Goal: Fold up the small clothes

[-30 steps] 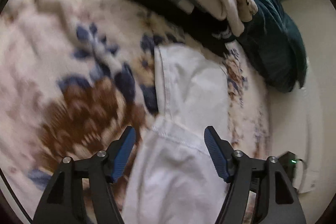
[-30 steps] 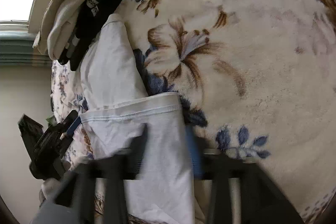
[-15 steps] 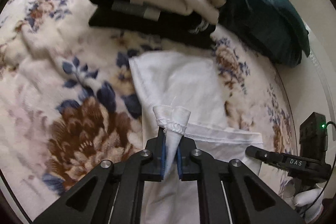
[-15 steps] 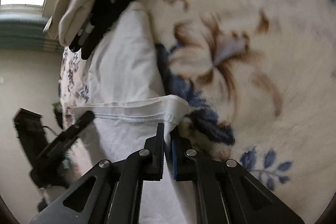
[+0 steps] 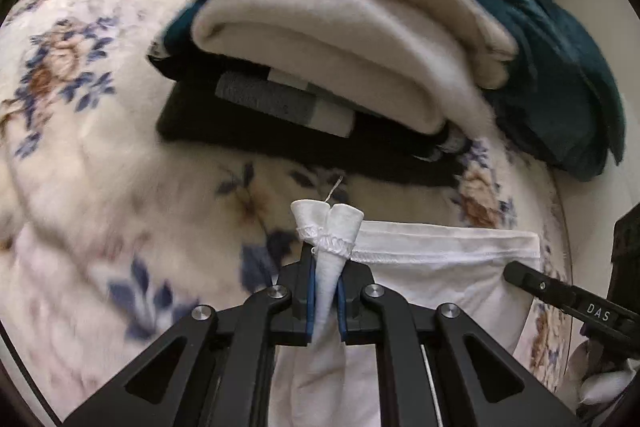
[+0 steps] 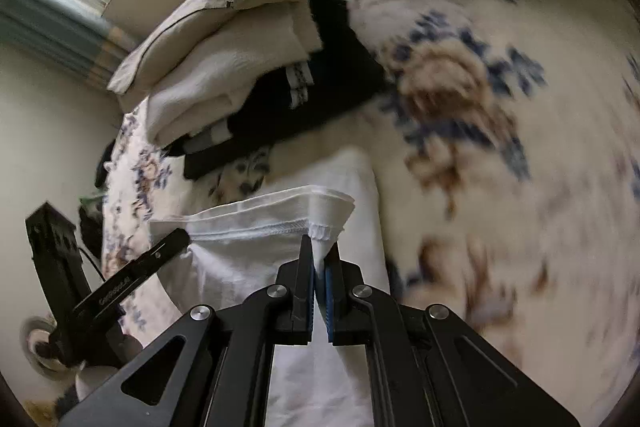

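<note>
Two tongs, each clamped on one hemmed corner of the white garment (image 5: 432,267). Left tongs (image 5: 325,297) pinch a bunched corner that sticks up past the tips; right tongs (image 6: 318,285) pinch the opposite corner, and the stitched hem (image 6: 256,227) runs taut between them. Holding both corners this way keeps the edge straight, presumably so it can be carried over as one clean fold line.

Garment lies partly on the floral blanket (image 5: 100,187) of the bed, its held edge lifted and doubled over the lower layer. Just beyond it: a stack of folded clothes (image 5: 320,67), cream pieces on black ones, with a teal fabric heap (image 5: 560,67) behind. Stack probably marks where finished items go.

Judgement: mid-fold, edge not yet laid down. Both views are motion-blurred. Risk: uneven pull skews the hem.
</note>
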`<move>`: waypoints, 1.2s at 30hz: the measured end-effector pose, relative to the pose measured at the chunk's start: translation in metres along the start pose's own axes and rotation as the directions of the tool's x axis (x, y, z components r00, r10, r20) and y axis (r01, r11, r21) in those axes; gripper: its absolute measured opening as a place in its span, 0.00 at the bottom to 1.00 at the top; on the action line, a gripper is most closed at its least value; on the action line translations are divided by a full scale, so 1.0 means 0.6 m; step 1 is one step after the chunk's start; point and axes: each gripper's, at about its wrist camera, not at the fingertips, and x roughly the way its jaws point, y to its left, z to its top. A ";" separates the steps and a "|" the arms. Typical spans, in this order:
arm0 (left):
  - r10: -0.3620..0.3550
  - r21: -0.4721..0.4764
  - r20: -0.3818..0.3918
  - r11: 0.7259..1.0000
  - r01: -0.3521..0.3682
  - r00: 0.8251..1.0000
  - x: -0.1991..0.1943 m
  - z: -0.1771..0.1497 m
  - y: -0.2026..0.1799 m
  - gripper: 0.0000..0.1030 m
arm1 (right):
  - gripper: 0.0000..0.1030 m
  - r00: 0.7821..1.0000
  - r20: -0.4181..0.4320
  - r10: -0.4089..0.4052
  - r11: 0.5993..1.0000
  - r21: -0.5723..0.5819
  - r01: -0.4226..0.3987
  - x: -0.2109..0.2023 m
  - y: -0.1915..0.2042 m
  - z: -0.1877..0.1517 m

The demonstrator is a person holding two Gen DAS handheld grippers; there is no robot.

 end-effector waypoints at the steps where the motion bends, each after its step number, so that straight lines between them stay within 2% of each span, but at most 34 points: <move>1: -0.001 -0.006 -0.017 1.000 0.001 1.000 0.017 0.010 0.006 0.06 | 0.04 1.000 -0.002 -0.018 1.000 -0.019 0.018 0.017 0.004 0.019; 5: -0.008 -0.033 -0.096 0.999 0.004 0.995 0.070 0.026 0.031 0.11 | 0.04 0.995 -0.046 -0.089 0.993 -0.076 0.085 0.094 0.007 0.077; 6: -0.019 -0.047 -0.118 0.999 0.014 0.993 0.076 0.026 0.037 0.22 | 0.04 0.993 -0.053 -0.103 0.992 -0.079 0.099 0.106 0.003 0.083; 7: -0.020 -0.054 -0.125 0.998 0.013 0.992 0.074 0.024 0.040 0.27 | 0.04 0.992 -0.065 -0.111 0.991 -0.079 0.106 0.117 -0.002 0.087; 9: -0.066 -0.077 -0.105 0.995 0.058 0.992 0.051 0.014 0.049 0.39 | 0.05 0.986 -0.117 -0.120 0.992 -0.049 0.115 0.142 -0.019 0.095; 11: -0.088 -0.119 -0.088 0.990 0.077 0.992 0.017 -0.005 0.062 0.45 | 0.19 0.981 -0.151 -0.118 0.993 -0.006 0.119 0.146 -0.038 0.095; 12: -0.102 -0.140 -0.075 0.986 0.091 0.992 -0.006 -0.022 0.068 0.48 | 0.36 0.980 -0.160 -0.115 0.993 0.009 0.118 0.141 -0.045 0.093; 13: -0.111 -0.161 -0.070 0.982 0.098 0.991 -0.029 -0.042 0.073 0.49 | 0.48 0.981 -0.165 -0.100 0.994 0.030 0.107 0.130 -0.055 0.086; 15: -0.123 -0.203 -0.054 0.973 0.110 0.991 -0.072 -0.092 0.078 0.49 | 0.50 0.984 -0.170 -0.053 0.994 0.081 0.067 0.095 -0.080 0.062; 17: -0.159 -0.253 -0.076 0.958 0.135 0.984 -0.099 -0.146 0.076 0.49 | 0.50 0.982 -0.191 -0.001 0.990 0.135 0.027 0.060 -0.104 0.022; 21: -0.248 -0.338 -0.158 0.923 0.184 0.956 -0.089 -0.237 0.053 0.49 | 0.50 0.969 -0.239 0.061 0.978 0.208 -0.010 0.012 -0.131 -0.075; 25: -0.199 -0.311 -0.238 0.943 0.120 0.951 -0.057 -0.283 0.038 0.47 | 0.50 0.945 -0.308 0.111 0.968 0.248 -0.033 0.013 -0.132 -0.163; 27: -0.122 -0.260 -0.261 0.964 0.052 0.958 -0.054 -0.295 0.033 0.47 | 0.50 0.937 -0.328 0.119 0.965 0.261 -0.031 0.024 -0.132 -0.195; 29: -0.088 -0.262 -0.236 0.965 0.024 0.968 -0.073 -0.299 0.039 0.49 | 0.50 0.928 -0.351 0.128 0.962 0.273 -0.030 0.040 -0.133 -0.217; 30: -0.084 -0.273 -0.224 0.962 0.020 0.971 -0.082 -0.302 0.042 0.49 | 0.50 0.930 -0.350 0.116 0.963 0.268 -0.020 0.044 -0.135 -0.223; 32: -0.072 -0.342 -0.189 0.940 0.003 0.979 -0.118 -0.315 0.059 0.51 | 0.50 0.936 -0.323 0.137 0.960 0.276 -0.045 0.048 -0.141 -0.228; 33: -0.103 -0.400 -0.153 0.916 0.033 0.983 -0.135 -0.327 0.071 0.59 | 0.50 0.936 -0.319 0.151 0.958 0.282 -0.058 0.052 -0.144 -0.225; 35: -0.163 -0.508 -0.090 0.856 0.096 0.982 -0.164 -0.361 0.086 0.69 | 0.50 0.939 -0.296 0.173 0.955 0.283 -0.087 0.054 -0.154 -0.207; 36: -0.197 -0.567 -0.063 0.814 0.127 0.978 -0.171 -0.383 0.084 0.69 | 0.53 0.943 -0.276 0.187 0.954 0.280 -0.107 0.052 -0.159 -0.192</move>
